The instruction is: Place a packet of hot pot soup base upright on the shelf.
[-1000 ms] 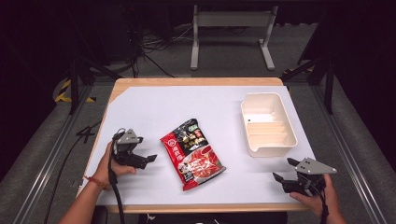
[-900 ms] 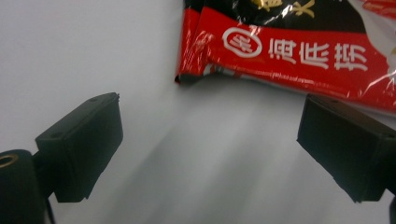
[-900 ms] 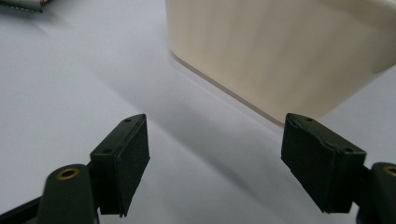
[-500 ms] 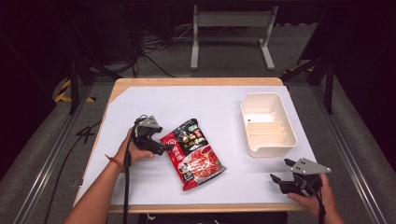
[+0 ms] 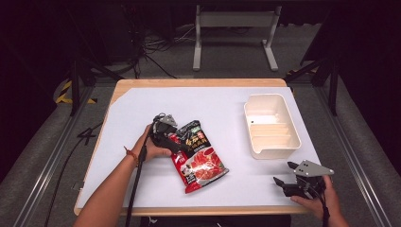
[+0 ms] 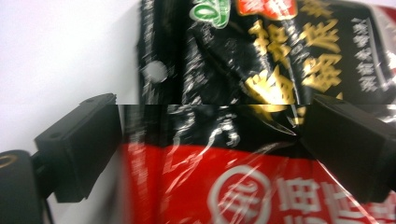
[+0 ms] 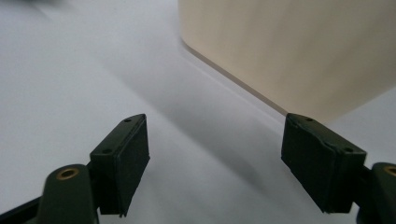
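Left tool, jaws spread astride pouch; right tool likewise spread, beside bin.

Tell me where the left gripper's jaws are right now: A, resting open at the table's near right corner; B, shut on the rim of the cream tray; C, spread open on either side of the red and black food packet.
C: in the left gripper view the left gripper has its two jaws apart with the food packet lying between them.
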### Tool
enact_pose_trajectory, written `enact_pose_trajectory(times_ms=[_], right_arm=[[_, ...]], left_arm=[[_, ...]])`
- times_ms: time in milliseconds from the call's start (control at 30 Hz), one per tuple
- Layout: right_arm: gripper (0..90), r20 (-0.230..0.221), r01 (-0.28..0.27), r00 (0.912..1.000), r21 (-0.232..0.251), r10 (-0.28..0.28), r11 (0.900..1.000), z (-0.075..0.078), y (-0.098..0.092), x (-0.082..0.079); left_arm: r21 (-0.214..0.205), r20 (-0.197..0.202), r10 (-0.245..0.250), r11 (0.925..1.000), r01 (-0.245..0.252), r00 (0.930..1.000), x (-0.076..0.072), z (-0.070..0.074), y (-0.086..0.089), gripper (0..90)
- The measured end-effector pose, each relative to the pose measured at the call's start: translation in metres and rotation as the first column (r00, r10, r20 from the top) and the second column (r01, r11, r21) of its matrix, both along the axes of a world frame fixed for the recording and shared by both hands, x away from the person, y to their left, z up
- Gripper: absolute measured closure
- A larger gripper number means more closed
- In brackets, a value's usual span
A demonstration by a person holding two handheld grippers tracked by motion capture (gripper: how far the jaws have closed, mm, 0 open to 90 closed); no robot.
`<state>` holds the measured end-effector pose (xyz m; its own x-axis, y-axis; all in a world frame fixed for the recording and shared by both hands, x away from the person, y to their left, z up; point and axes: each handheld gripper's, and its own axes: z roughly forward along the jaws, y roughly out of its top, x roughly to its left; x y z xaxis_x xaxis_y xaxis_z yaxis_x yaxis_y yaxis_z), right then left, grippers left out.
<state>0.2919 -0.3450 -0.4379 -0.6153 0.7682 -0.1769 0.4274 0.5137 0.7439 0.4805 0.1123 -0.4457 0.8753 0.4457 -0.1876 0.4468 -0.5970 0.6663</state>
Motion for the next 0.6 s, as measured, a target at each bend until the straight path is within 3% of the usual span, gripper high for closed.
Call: enact_pose_trajectory(times_ms=[33, 100, 133, 267, 333, 433, 600], right_arm=[[23.4, 0.0, 0.0, 1.0, -0.001, 0.0, 1.0, 0.0, 0.0, 0.0], [23.4, -0.008, 0.001, 1.0, 0.001, -0.001, 1.0, -0.001, -0.001, 0.001], [23.4, -0.011, 0.001, 0.9999, 0.0, -0.001, 1.0, -0.001, 0.0, 0.002], [23.4, -0.013, -0.007, 0.9999, -0.003, 0.007, 1.0, -0.002, 0.001, 0.001], [23.4, -0.014, -0.006, 0.9999, 0.001, 0.006, 1.0, -0.002, 0.0, 0.001], [23.4, -0.017, -0.007, 0.9998, -0.004, 0.006, 1.0, -0.002, 0.0, 0.002], [23.4, -0.012, -0.008, 0.9999, 0.0, 0.008, 1.0, -0.001, 0.0, 0.001]], left_arm=[[0.0, -0.031, -0.004, 1.0, 0.004, 0.9995, 0.002, 0.0, -0.002, 7.3], [0.004, -0.038, -0.042, 0.9991, 0.042, 0.9984, 0.002, 0.003, -0.006, 11.4], [-0.005, -0.055, -0.055, 0.9985, 0.055, 0.997, 0.003, 0.004, -0.007, 18.1], [-0.029, -0.084, -0.067, 0.9975, 0.065, 0.9941, 0.004, 0.004, -0.004, 31.1], [-0.032, -0.068, -0.051, 0.9983, 0.049, 0.9964, 0.004, 0.005, -0.001, 42.6], [-0.029, -0.015, -0.006, 0.9996, 0.006, 0.9999, 0.003, 0.007, 0.003, 68.4], [-0.046, 0.035, 0.02, 0.9988, -0.019, 0.9992, 0.0, 0.01, 0.006, 85.6]])
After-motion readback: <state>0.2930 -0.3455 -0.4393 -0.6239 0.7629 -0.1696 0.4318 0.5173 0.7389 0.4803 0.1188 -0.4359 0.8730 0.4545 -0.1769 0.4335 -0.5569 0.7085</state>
